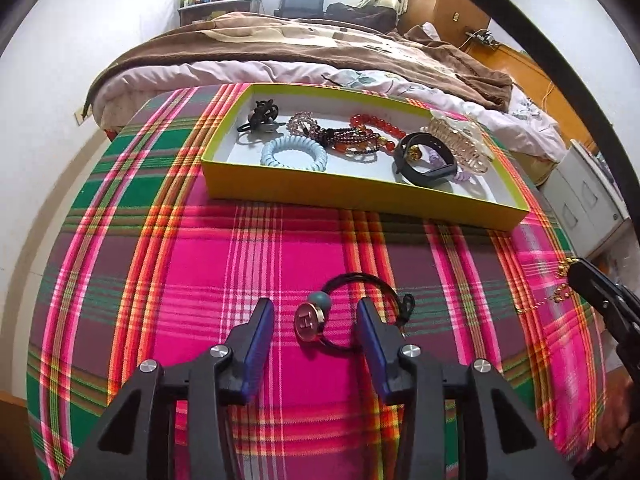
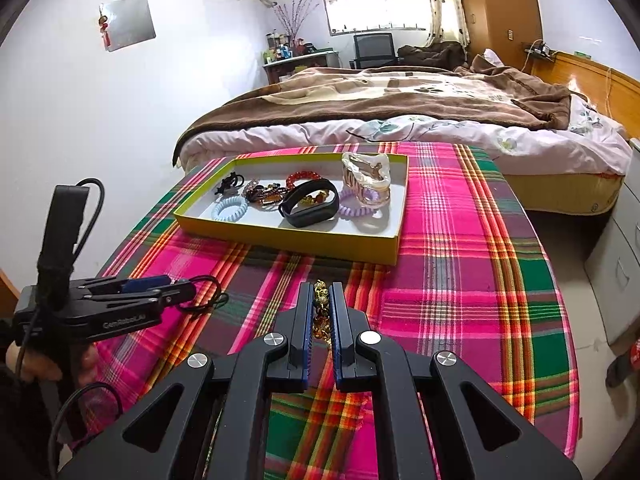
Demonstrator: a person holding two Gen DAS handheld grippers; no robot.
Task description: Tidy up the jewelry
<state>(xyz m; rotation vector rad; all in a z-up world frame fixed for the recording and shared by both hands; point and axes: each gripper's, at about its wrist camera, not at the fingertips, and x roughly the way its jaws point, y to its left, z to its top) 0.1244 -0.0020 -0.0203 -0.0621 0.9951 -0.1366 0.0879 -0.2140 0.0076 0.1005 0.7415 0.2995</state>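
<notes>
Right wrist view: room first. Big bed (image 2: 400, 120) w/ brown blanket fills the upper middle, window (image 2: 376, 12) behind it, desk chair below the window, wood wardrobe at upper right. Lower half of frame is a table under a pink/green plaid cloth (image 2: 460, 260).

On the cloth, mid-frame left of centre, sits the yellow tray (image 2: 288, 240). Most of the job looks done: blue coil tie (image 2: 230, 208), black band (image 2: 308, 202), bead bracelets, a purple coil and a clear claw clip (image 2: 366, 178) already lie inside it.

Two pieces are left outside, as far as I can see. The gold chain bracelet (image 2: 322, 300) is at bottom centre, near the tray's front wall but not in it; the right gripper (image 2: 322, 296) is clamped tight on it, links bunched between the blue pads.

Left wrist view: the black hair tie w/ round H charm (image 1: 310, 320) lies flat on the cloth at lower centre, well short of the tray. The left gripper (image 1: 316, 312) has jaws spread wide either side of it, nothing pinched yet.

I'd guess approx two drops to go.
</notes>
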